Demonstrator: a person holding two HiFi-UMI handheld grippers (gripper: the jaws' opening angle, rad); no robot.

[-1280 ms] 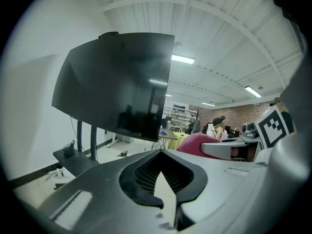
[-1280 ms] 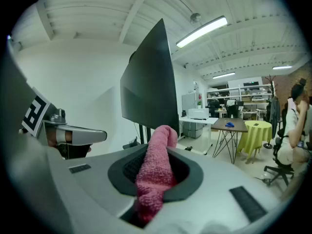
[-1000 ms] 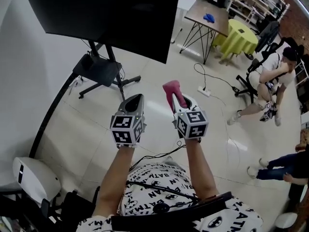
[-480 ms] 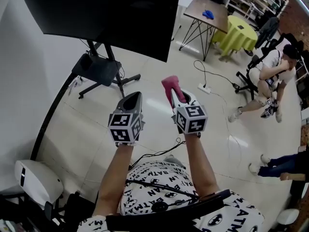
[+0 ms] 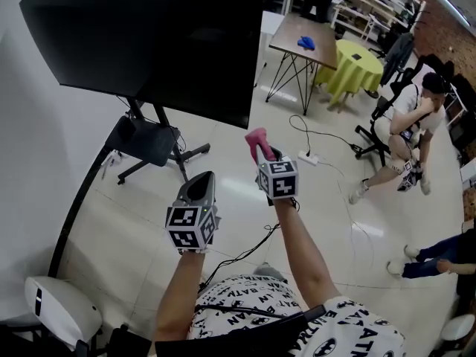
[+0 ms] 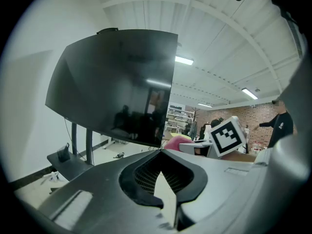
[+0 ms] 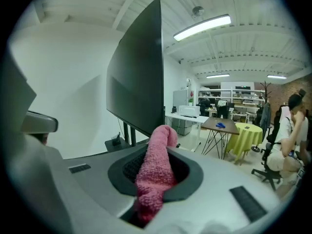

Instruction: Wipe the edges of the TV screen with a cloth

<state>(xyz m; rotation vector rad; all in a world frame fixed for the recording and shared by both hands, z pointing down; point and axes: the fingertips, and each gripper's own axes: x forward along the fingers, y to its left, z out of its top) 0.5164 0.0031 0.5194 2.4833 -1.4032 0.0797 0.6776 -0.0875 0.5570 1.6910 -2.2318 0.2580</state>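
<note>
The large black TV screen (image 5: 149,43) stands on a wheeled stand at the upper left, ahead of me. My right gripper (image 5: 266,153) is shut on a pink cloth (image 5: 259,138), whose free end sticks up past the fingertips just below the screen's lower right corner, apart from it. In the right gripper view the cloth (image 7: 155,172) fills the jaws, with the TV's right edge (image 7: 158,67) straight ahead. My left gripper (image 5: 204,178) hangs lower and to the left, jaws together on nothing. The left gripper view shows the screen (image 6: 117,87) and the cloth (image 6: 175,141).
The TV stand's black shelf (image 5: 145,140) and legs sit under the screen. A power strip with cables (image 5: 309,157) lies on the floor. Behind are a brown table (image 5: 301,32) and a yellow-covered table (image 5: 353,58). A person sits on a chair (image 5: 405,117) at the right.
The right gripper has risen with the cloth toward the TV's lower right corner. The left gripper has stayed lower. The screen sits lower and larger in the view.
</note>
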